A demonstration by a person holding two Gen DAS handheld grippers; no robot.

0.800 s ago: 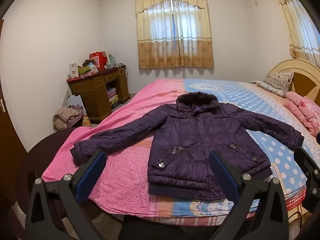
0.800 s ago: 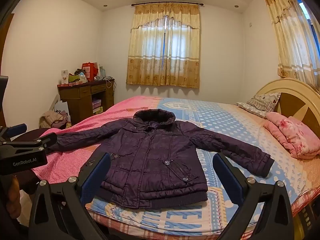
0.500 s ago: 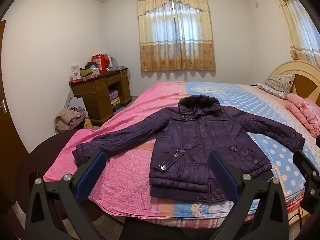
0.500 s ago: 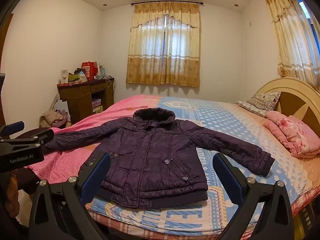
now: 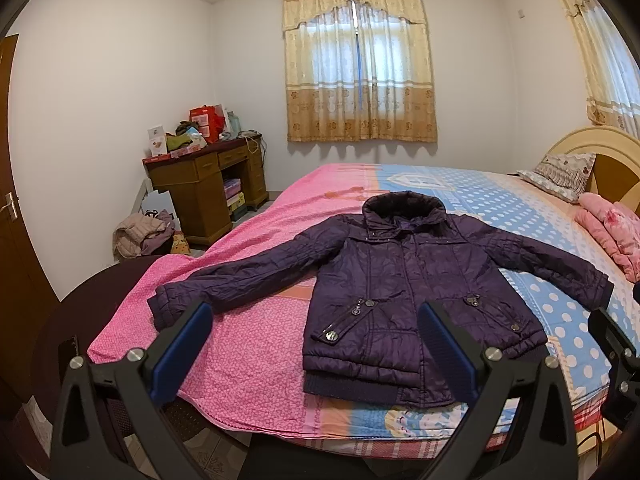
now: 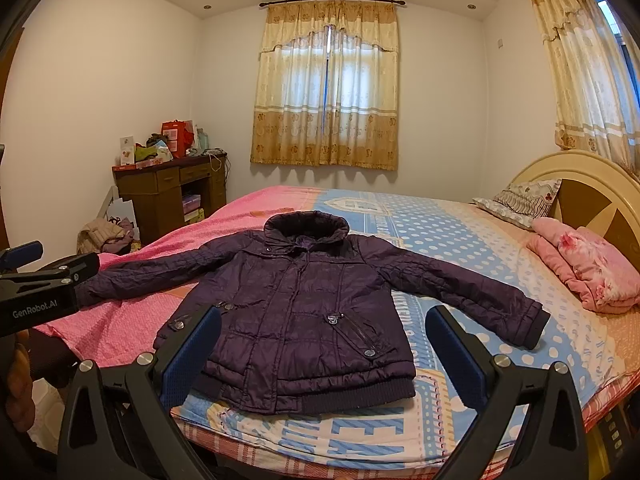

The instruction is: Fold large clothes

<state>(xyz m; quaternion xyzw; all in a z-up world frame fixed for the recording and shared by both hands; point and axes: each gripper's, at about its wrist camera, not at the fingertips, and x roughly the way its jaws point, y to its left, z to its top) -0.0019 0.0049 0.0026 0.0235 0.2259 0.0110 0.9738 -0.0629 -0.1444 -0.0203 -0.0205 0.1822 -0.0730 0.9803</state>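
We hold both grippers, left [image 5: 312, 344] and right [image 6: 320, 348], back from the bed [image 6: 460, 236] with jaws spread wide and empty. The jacket [image 6: 304, 304] lies flat, front up, sleeves out toward nine and three o'clock, ready for folding.

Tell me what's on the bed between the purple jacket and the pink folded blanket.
Nothing but bare blue polka-dot bedspread lies between the jacket and the pink blanket, clearest in the right wrist view.
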